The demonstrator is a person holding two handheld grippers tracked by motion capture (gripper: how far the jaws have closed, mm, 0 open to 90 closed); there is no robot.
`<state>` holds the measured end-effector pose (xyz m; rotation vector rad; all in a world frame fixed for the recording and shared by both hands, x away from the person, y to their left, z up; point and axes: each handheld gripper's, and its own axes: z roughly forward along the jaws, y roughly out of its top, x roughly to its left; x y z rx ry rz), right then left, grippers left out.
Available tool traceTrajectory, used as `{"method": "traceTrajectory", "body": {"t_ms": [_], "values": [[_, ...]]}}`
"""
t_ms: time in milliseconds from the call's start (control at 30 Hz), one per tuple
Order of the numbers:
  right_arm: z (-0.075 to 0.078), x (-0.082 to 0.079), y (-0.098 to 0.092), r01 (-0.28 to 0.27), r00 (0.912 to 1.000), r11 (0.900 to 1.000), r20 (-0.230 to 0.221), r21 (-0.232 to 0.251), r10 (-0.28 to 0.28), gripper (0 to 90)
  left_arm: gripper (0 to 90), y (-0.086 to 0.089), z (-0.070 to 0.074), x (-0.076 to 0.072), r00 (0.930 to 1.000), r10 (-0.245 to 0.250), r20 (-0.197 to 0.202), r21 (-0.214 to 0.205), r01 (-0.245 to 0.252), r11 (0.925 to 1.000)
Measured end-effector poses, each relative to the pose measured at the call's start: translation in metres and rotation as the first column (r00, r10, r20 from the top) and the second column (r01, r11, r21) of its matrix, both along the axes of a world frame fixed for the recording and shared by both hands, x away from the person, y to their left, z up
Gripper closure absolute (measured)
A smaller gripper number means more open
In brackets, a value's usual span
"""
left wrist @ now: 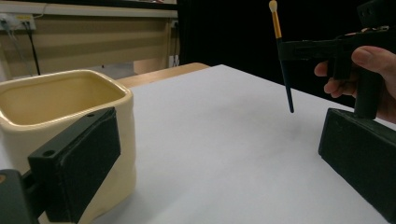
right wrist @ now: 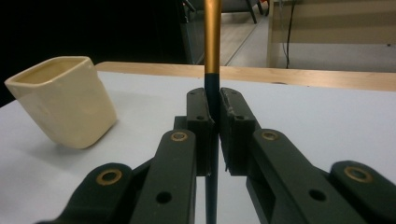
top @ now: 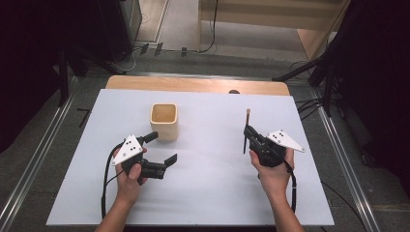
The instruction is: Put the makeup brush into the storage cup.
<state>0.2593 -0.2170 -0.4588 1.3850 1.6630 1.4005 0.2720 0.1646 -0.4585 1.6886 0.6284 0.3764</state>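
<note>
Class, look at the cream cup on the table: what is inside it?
The cup looks empty: the left gripper view shows bare inner walls under the rim. Its floor is hidden by the near wall, so something small lying flat cannot be ruled out. The brush is outside, held by the right gripper.

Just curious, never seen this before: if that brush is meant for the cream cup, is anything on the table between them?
Nothing visible: bare white table lies between the brush in the right tongs and the cup. The open left tongs sit beside the cup.

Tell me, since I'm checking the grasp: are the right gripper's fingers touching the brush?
Touching. The right gripper view shows the right gripper with both fingers pressed against the brush handle, leaving no gap.
</note>
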Motion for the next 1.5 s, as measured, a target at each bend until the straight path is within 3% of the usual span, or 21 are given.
{"method": "traceTrajectory", "body": {"t_ms": [300,600,900,1133,1500], "values": [[0.002,-0.003,0.012,-0.041,0.9991,0.9990,0.016,0.020,0.040,84.4,0.0,-0.016,-0.001,-0.001,0.9992,-0.040,-0.007,0.001,0.040,0.9992],[0.006,-0.009,0.028,-0.092,0.9954,0.9945,0.031,0.051,0.090,84.4,0.0,-0.027,-0.002,-0.001,0.9952,-0.083,-0.053,-0.023,0.082,0.9964],[0.010,-0.015,0.047,-0.148,0.9882,0.9872,0.048,0.059,0.146,84.4,0.0,-0.043,0.000,-0.003,0.9842,-0.153,-0.089,-0.024,0.151,0.9882],[0.013,-0.020,0.057,-0.180,0.9827,0.9817,0.058,0.064,0.176,84.4,0.0,-0.053,-0.002,-0.005,0.9826,-0.162,-0.092,-0.010,0.161,0.9868],[0.016,-0.027,0.074,-0.236,0.9702,0.9697,0.073,0.063,0.231,84.4,10.7,-0.066,-0.006,-0.007,0.9853,-0.139,-0.098,0.006,0.141,0.9900]]}}
